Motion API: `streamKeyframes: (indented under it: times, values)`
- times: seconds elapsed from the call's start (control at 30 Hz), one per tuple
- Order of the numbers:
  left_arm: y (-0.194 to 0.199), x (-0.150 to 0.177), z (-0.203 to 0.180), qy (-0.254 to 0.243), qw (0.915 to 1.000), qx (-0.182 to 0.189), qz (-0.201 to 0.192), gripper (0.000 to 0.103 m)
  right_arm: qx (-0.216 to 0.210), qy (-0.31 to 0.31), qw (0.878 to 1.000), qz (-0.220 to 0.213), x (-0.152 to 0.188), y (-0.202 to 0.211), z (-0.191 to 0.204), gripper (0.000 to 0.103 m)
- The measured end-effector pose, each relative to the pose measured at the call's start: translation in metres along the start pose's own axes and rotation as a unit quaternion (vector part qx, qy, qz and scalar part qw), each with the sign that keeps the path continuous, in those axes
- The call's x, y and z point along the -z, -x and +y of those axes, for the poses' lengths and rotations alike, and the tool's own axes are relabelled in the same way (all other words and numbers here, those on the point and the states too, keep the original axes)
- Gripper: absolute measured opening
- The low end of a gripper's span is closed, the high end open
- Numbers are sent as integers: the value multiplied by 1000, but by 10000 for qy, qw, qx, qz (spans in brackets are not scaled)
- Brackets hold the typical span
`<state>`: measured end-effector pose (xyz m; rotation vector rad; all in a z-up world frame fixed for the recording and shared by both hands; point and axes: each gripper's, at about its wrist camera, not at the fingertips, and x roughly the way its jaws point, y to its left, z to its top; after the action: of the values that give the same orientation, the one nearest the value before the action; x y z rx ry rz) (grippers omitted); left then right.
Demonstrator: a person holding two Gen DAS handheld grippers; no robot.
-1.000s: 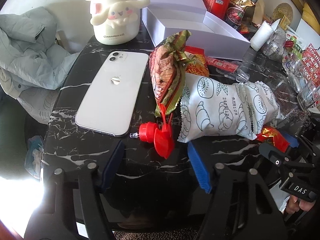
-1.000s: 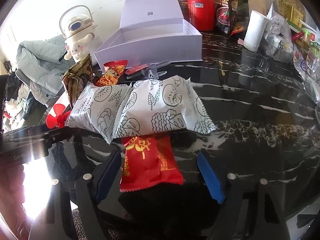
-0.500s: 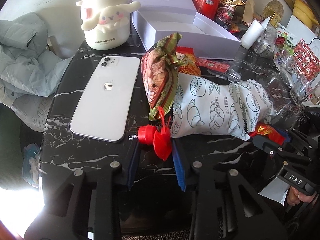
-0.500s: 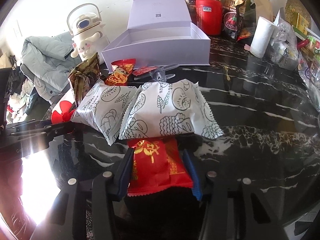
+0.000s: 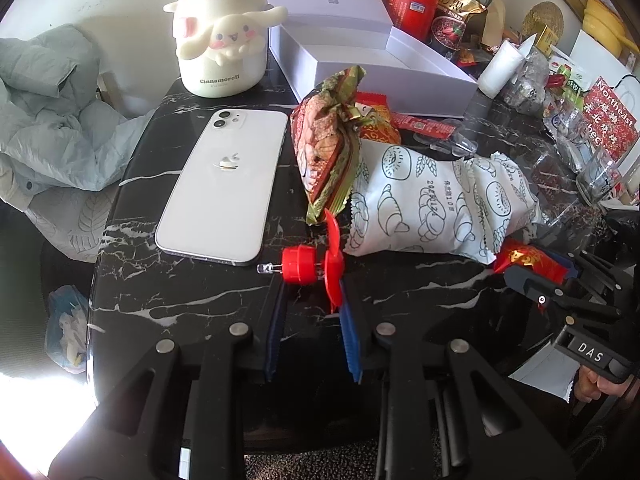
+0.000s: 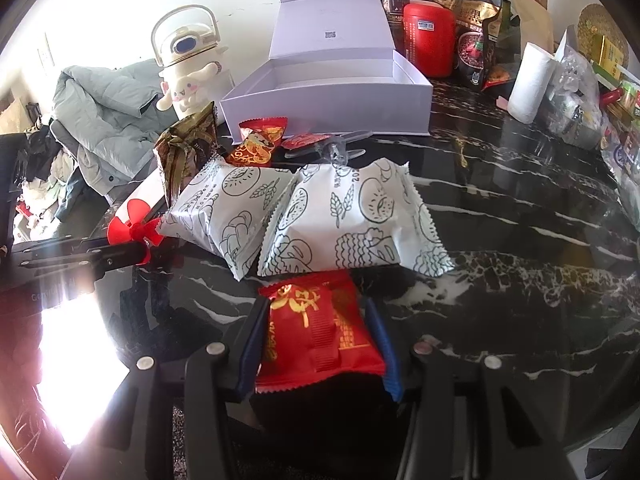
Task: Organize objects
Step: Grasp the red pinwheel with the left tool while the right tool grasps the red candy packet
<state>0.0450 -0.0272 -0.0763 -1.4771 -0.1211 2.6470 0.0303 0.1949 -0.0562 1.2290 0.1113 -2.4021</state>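
Note:
My left gripper [image 5: 312, 296] is shut on a small red toy fan [image 5: 308, 268], its blue pads pinching the hub and blade on the black marble table [image 5: 180, 304]. My right gripper [image 6: 316, 316] is shut on a red snack packet [image 6: 316, 320], both blue pads pressed against its sides. Just beyond it lie two white bread packets [image 6: 344, 224], [image 6: 224, 216]. In the right wrist view the left gripper [image 6: 132, 252] holds the red fan [image 6: 134, 228] at the left. In the left wrist view the right gripper [image 5: 532, 268] grips the red packet [image 5: 528, 260].
A white phone [image 5: 224, 184] lies face down left of a green-brown snack bag [image 5: 328, 152]. An open white box [image 6: 328, 92] stands behind, with a Cinnamoroll bottle [image 5: 222, 40], a red canister [image 6: 428, 40] and a paper roll [image 6: 530, 84]. A grey jacket [image 5: 48, 112] hangs off the table's left side.
Both grippers closed: the left jaws came together on the red fan and the right jaws on the red packet. Both edged slightly forward.

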Motion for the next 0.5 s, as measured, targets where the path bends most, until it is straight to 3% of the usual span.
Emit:
streamKeyframes:
  times: [0.27, 0.33, 0.4, 0.5]
  values:
    - [2, 8, 6, 172, 9998, -35, 26, 27, -60, 58, 10000, 23, 2, 0, 3, 50]
    - [1, 7, 7, 215, 9996, -164, 41, 35, -68, 65, 9999, 37, 2, 0, 3, 50]
    - [0, 6, 8, 271, 9993, -247, 49, 52, -70, 82, 9999, 55, 3, -1, 4, 50]
    - [-1, 5, 12, 349, 9990, -279, 1, 62, -91, 104, 9999, 76, 3, -2, 5, 50]
